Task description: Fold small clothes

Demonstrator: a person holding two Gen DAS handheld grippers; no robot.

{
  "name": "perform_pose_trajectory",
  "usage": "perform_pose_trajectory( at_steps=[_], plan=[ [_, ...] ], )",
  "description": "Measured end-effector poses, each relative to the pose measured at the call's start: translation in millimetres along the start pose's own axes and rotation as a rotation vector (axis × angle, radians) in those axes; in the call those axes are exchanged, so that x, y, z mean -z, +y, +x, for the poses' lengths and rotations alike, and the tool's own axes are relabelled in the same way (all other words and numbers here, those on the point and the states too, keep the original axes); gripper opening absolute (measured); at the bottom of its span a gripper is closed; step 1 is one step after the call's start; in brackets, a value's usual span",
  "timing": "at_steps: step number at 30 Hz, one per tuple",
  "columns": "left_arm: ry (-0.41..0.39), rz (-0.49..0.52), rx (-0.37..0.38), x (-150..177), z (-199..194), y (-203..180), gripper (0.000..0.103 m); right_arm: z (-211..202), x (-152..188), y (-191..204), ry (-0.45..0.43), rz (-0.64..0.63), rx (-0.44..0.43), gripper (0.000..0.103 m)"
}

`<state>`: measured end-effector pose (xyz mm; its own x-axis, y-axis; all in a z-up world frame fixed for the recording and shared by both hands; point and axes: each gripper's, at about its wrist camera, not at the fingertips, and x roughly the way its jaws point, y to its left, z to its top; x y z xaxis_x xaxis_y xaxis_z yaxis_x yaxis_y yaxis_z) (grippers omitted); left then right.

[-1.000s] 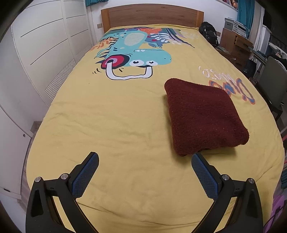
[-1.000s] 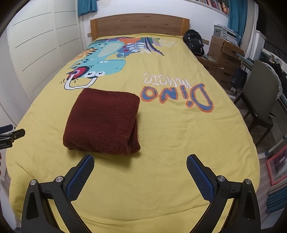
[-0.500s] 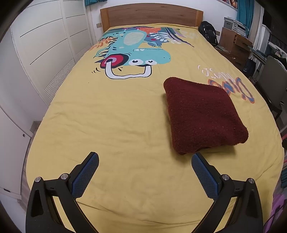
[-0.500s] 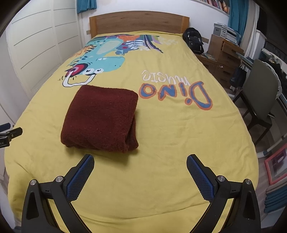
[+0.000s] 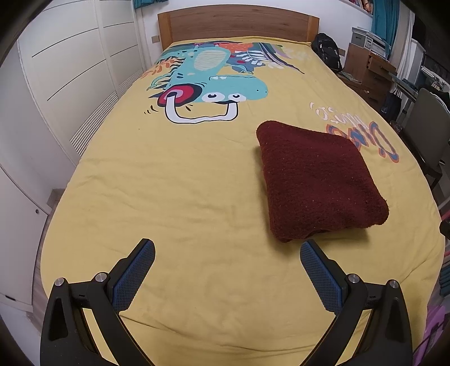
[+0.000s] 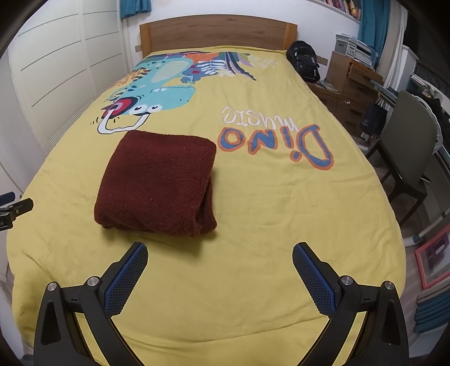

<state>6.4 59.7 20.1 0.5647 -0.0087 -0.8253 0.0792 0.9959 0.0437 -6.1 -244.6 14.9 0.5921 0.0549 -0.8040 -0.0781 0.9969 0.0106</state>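
Observation:
A dark red fuzzy garment (image 5: 317,180) lies folded into a thick rectangle on the yellow bedspread (image 5: 182,197); it also shows in the right wrist view (image 6: 157,181). My left gripper (image 5: 226,250) is open and empty, above the bed near its foot, to the left of the garment's near edge. My right gripper (image 6: 219,252) is open and empty, just short of the garment's near right corner. Neither touches the garment.
The bedspread (image 6: 281,197) carries a dinosaur print (image 5: 208,84) and lettering (image 6: 275,135). A wooden headboard (image 5: 239,22) is at the far end. White wardrobe doors (image 5: 70,70) line the left. A chair (image 6: 405,152), wooden drawers (image 6: 351,81) and a black backpack (image 6: 305,60) stand right of the bed.
Both grippers have drawn back slightly from the garment and risen a little. The garment has not moved. Both jaws stay open.

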Motion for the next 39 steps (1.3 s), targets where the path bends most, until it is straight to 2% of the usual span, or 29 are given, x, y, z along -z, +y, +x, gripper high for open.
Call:
perform_pose_trajectory(
  at_steps=[39],
  plan=[
    [0.009,0.003,0.004,2.8,-1.3,-5.5,0.102,3.9,2.4,-3.1,0.019,0.009,0.001,0.103]
  ],
)
